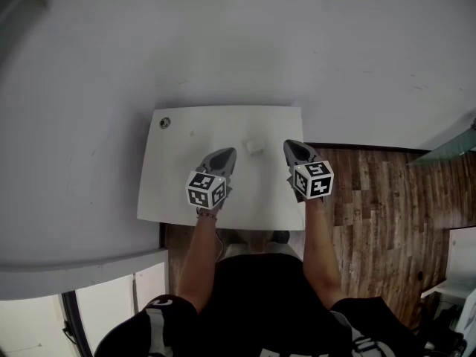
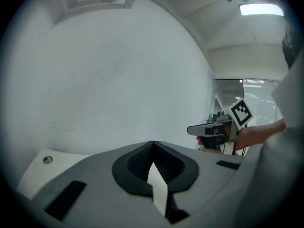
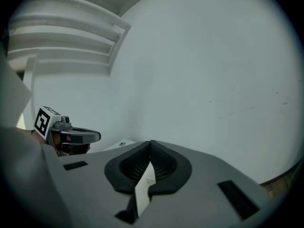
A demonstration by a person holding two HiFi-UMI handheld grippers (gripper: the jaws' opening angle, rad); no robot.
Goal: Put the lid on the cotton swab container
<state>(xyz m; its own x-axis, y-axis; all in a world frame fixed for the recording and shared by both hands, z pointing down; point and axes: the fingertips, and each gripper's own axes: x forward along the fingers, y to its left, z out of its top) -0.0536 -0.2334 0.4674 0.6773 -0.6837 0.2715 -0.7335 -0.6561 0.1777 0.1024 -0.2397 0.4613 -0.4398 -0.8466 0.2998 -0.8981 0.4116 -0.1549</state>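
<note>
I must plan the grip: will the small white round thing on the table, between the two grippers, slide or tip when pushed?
The small white round thing looks low and squat, so it would probably slide, not tip. It is tiny against the white table, so likely light, and the smooth top may let it skid away.
</note>
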